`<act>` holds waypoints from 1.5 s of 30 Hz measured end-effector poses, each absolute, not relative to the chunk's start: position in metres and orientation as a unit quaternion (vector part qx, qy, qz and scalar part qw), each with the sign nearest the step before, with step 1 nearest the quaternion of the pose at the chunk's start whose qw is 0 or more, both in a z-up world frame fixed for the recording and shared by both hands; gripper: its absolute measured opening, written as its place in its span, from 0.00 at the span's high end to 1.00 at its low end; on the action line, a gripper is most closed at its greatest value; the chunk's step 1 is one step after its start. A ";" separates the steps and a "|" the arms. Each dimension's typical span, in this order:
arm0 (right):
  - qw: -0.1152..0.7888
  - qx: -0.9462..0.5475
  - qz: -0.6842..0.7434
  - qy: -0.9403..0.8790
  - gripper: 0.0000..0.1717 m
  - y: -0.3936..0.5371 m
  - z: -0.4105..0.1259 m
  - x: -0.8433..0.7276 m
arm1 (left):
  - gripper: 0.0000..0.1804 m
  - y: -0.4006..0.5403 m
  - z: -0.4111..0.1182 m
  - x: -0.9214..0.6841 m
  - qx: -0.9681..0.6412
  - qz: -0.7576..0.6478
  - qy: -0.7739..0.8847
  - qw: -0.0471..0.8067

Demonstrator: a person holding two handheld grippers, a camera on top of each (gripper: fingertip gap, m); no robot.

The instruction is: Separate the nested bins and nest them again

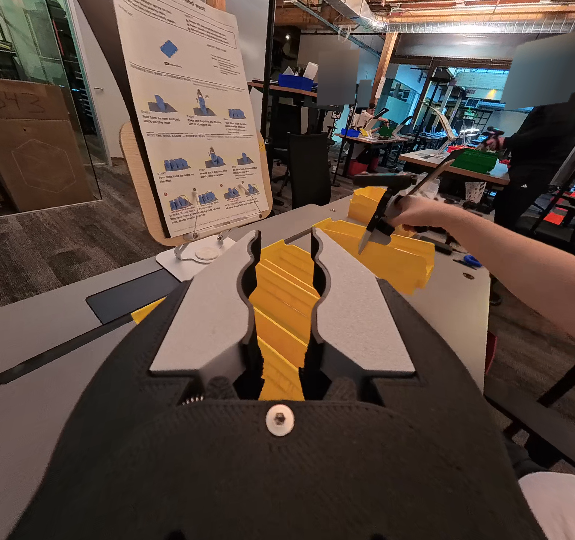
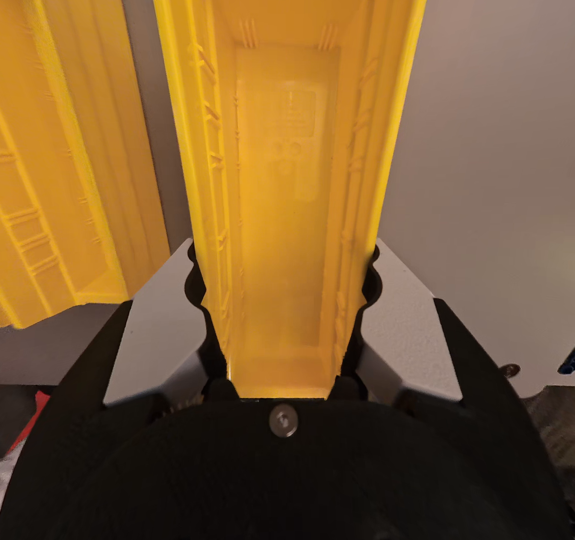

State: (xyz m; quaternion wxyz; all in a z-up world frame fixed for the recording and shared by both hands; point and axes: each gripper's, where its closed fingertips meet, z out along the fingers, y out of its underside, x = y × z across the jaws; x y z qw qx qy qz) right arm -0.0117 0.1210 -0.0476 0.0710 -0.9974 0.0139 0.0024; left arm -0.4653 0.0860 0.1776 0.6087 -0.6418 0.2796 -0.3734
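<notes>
Clearly, a yellow bin is gripped by the right gripper: jaws are set wide across its width, w/ both pads pressed on its outer side walls near the closest end. Bin interior is seen from above, long axis running away from the camera. Just left of it, apart by a strip of grey surface, a second yellow bin is seen lying alongside.

At the left gripper, jaws are held narrowly apart w/ nothing clamped; pads are clear of the yellow bin lying below them on the surface. Farther right, the other gripper and hand are seen at the gripped bin; a third yellow bin stands behind. An instruction sheet is propped on a wooden stand at the surface's far-left edge.
</notes>
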 end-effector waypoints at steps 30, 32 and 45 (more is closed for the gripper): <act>0.128 -0.991 0.025 0.011 0.38 0.167 0.008 -0.179 | 0.83 0.071 0.191 -0.482 -0.622 -0.395 0.268 0.621; 0.123 -0.992 0.036 0.016 0.38 0.166 0.002 -0.183 | 0.83 0.072 0.191 -0.481 -0.623 -0.396 0.268 0.619; 0.149 -0.988 0.034 0.024 0.37 0.175 -0.028 -0.184 | 0.83 0.071 0.189 -0.476 -0.624 -0.395 0.275 0.615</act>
